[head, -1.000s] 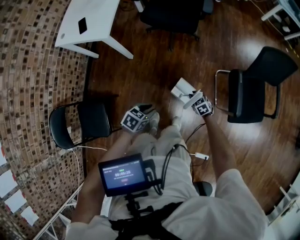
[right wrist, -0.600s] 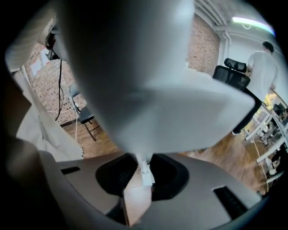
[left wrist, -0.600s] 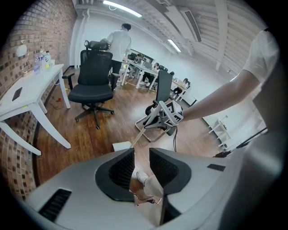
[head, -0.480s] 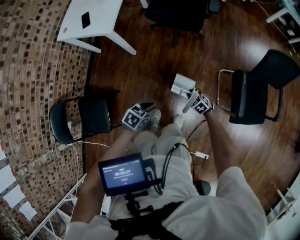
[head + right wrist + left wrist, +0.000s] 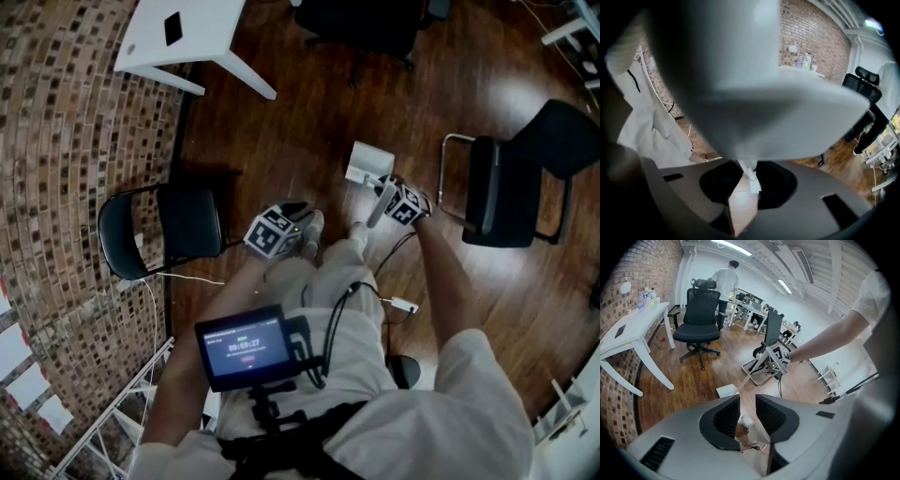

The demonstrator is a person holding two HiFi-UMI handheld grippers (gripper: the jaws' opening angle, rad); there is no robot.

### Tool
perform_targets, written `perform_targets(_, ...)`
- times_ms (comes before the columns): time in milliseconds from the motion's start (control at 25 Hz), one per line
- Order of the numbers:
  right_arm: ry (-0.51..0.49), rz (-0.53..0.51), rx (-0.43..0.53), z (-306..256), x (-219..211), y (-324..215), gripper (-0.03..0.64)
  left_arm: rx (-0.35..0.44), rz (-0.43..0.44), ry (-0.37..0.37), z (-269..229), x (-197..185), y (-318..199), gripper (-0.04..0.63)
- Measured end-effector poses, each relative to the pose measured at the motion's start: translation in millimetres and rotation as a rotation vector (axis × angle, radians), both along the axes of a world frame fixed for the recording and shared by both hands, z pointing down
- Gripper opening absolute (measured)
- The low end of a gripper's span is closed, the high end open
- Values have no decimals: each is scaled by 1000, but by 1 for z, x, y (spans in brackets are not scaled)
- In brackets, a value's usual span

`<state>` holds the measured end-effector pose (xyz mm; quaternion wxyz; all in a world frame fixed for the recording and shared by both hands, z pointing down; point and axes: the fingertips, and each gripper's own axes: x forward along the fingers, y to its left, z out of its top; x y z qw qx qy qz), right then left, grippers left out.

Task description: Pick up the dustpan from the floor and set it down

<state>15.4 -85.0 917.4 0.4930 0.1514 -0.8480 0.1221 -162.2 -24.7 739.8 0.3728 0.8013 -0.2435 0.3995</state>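
Right of centre, the dustpan is clamped by its handle in the right gripper, likely for carrying. The left gripper is unneeded, with its jaws apart and empty.

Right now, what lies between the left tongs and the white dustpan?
Bare wooden floor, with the person's shoe close by the left tongs, before the dustpan. The head view shows it.

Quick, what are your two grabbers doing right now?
Left gripper: open, nothing between its jaws.
Right gripper: shut on the handle of the dustpan.
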Motion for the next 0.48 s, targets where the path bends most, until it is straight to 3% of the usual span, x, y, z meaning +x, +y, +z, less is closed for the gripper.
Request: perform_targets(480, 1, -43, -66, 8, -6, 42, 155, -17, 13, 0, 7, 7, 6, 97)
